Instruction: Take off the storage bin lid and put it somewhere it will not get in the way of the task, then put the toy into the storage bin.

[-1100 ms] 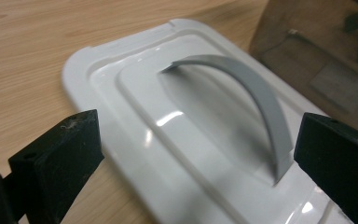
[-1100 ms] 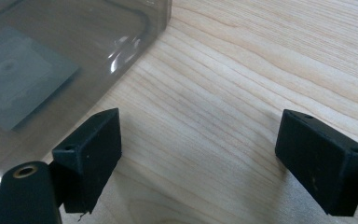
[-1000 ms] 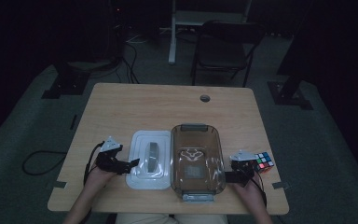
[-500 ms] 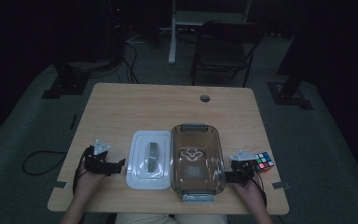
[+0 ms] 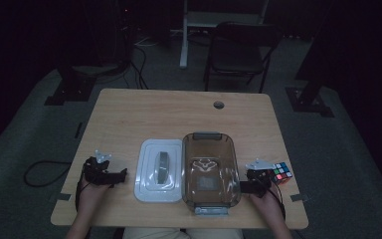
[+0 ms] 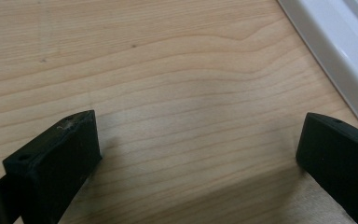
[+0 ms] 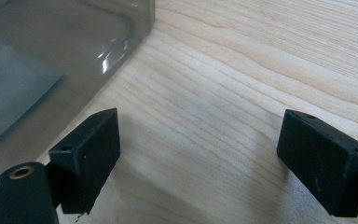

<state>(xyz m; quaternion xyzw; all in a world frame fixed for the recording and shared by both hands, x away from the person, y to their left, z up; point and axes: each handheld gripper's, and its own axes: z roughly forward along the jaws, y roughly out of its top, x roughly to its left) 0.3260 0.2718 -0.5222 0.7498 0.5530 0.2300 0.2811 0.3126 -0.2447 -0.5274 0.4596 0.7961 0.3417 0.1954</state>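
A white lid (image 5: 160,170) with a grey handle lies flat near the table's front edge. Touching its right side stands a clear brownish container (image 5: 209,168), which looks empty. My left gripper (image 5: 121,175) rests on the wood left of the lid, apart from it, open and holding nothing. In the left gripper view the gripper (image 6: 199,126) is over bare wood, with the lid's rim (image 6: 340,46) at the upper right. My right gripper (image 5: 242,187) sits at the container's right side, open and empty. In the right gripper view the gripper (image 7: 200,123) has the container wall (image 7: 51,51) at the upper left.
A colour cube (image 5: 280,173) sits by the right hand, near the table's right edge. The wooden table (image 5: 179,117) has a round cable hole (image 5: 219,105) at the back. A folding chair (image 5: 238,52) stands behind the table in the dark room.
My left gripper has drawn back to the left, away from the white lid. The right gripper, lid, container and cube have stayed put.
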